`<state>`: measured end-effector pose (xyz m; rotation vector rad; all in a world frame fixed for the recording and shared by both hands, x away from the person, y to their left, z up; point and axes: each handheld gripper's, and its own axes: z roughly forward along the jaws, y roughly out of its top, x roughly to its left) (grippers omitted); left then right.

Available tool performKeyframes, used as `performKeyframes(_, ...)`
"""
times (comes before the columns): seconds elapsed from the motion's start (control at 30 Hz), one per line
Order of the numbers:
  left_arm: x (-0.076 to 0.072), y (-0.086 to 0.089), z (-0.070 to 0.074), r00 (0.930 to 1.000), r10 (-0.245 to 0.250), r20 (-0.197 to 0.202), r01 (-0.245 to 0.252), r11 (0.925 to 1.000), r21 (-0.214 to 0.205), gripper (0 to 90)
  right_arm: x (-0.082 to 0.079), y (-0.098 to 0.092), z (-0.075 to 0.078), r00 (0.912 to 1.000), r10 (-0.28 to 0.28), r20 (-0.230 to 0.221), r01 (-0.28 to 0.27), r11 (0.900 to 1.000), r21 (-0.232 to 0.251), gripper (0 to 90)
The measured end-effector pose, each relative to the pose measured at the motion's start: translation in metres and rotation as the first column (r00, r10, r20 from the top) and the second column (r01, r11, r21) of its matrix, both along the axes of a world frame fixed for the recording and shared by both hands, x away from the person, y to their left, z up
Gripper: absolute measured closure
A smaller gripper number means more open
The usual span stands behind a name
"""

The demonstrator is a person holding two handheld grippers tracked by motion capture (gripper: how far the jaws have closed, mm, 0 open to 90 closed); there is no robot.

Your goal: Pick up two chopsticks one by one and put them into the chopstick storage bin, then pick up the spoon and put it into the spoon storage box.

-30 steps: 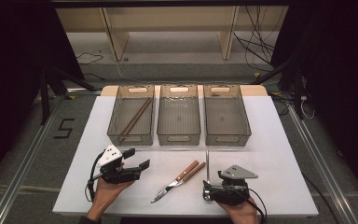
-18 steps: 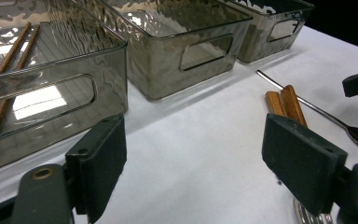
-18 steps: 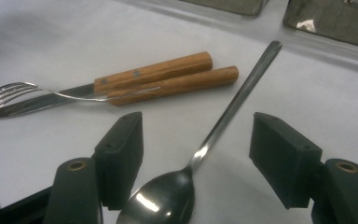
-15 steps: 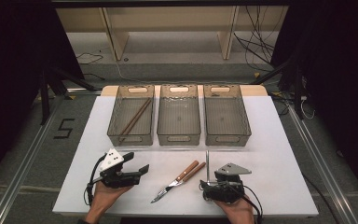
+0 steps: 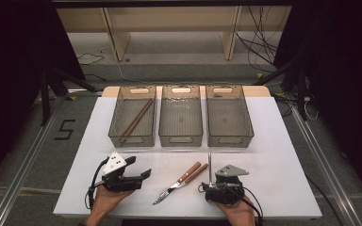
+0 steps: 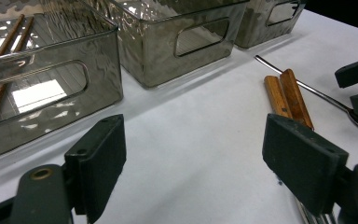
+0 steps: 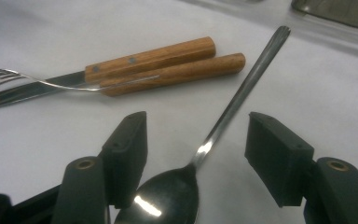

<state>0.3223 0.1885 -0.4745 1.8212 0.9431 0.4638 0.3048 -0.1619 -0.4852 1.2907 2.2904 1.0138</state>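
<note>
From up high I'm seeing the right gripper (image 5: 210,184) sitting over the spoon (image 5: 209,165) on the bench (image 5: 283,160); knife (image 5: 179,185) and fork (image 5: 194,173) just left of it. Left gripper (image 6: 193,172) view: I'm holding it wide open on nothing. Right gripper view: jaws have been closing, straddling the spoon's neck but not touching.

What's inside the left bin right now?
The left bin holds a pair of brown chopsticks, lying slantwise on its floor. Nothing else shows through its clear walls, though the ripples in the near wall blur the front corner in the left gripper view.
</note>
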Motion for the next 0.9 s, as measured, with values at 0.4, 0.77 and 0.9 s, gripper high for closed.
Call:
performKeyframes(0.4,-0.002,0.0,0.001,1.0,-0.005,0.001,0.005,1.0,-0.003,21.4,0.004,0.005,-0.004,0.9999,0.002,-0.015,-0.002,0.9998,-0.022,43.1)
performKeyframes(0.77,-0.003,-0.002,0.0,0.9999,-0.013,0.004,0.013,0.9999,0.002,21.4,0.005,0.011,-0.005,0.9995,0.0,-0.032,-0.004,0.9951,-0.099,51.7)
performKeyframes(0.9,-0.005,-0.003,0.0,0.9997,-0.02,0.009,0.02,0.9997,0.013,21.3,0.005,0.012,-0.005,0.9995,0.003,-0.031,-0.006,0.9938,-0.111,54.2)
